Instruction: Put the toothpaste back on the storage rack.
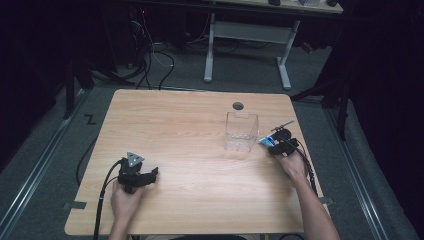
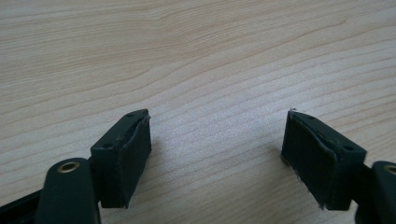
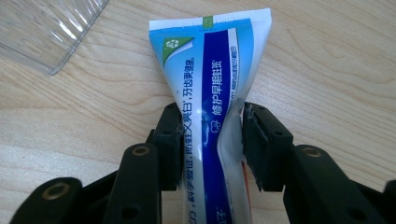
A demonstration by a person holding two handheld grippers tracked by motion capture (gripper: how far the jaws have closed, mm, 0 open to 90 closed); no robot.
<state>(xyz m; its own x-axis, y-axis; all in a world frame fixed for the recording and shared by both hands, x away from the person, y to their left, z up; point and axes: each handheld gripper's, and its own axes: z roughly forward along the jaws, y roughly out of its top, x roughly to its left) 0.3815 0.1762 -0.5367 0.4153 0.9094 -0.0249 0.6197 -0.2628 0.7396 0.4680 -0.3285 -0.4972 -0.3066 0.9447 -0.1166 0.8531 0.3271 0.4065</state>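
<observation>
Right tongs [image 3: 211,140] clamped on the tube [image 3: 212,84] mid-body, beside the clear box [image 1: 241,131] — soft, light, denting; grip gently. Left tongs [image 2: 215,154] apart, empty.

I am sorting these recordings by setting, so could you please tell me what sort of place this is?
Probably a lab or workshop set up for recording, not a home: a bare wooden table stands on grey carpet, cables trail across the floor behind it, and a white-legged workbench stands beyond in a dark room.
</observation>
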